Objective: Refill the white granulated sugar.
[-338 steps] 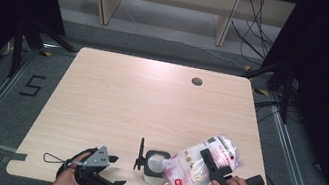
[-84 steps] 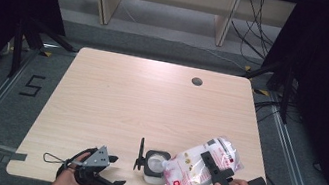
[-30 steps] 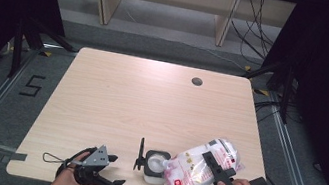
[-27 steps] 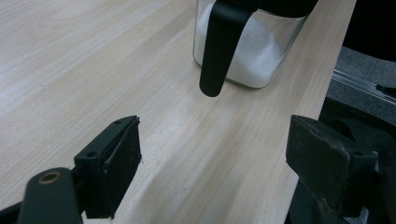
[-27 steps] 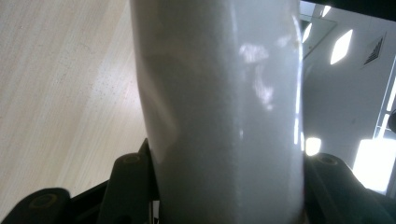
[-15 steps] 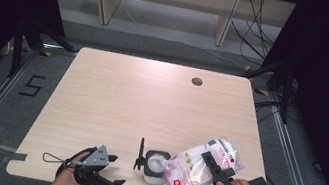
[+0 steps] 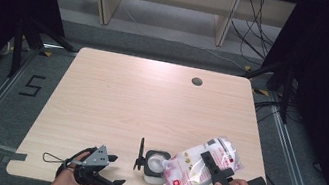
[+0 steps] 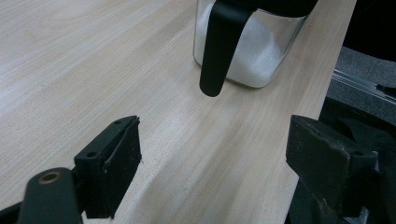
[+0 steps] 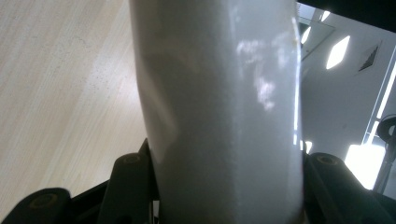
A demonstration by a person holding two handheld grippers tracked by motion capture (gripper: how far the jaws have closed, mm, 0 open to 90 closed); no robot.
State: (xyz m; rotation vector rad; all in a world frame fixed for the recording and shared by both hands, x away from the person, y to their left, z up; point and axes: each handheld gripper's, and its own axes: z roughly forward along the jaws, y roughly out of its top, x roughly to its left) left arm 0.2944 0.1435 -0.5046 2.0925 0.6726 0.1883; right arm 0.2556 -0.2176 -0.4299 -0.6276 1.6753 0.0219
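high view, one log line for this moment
right tool: shut on bag, tipped over jar | left tool: open, idle | jar: white grains inside

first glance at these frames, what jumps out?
The clear plastic bag of white powder with red print, tilted at the table's near right edge, clamped in the right gripper with its corner over the small clear square jar of white granules. That jar's black lid stands flipped open on its left. At the near left, the left gripper rests open on the pale wooden table, fingers pointed at the jar.
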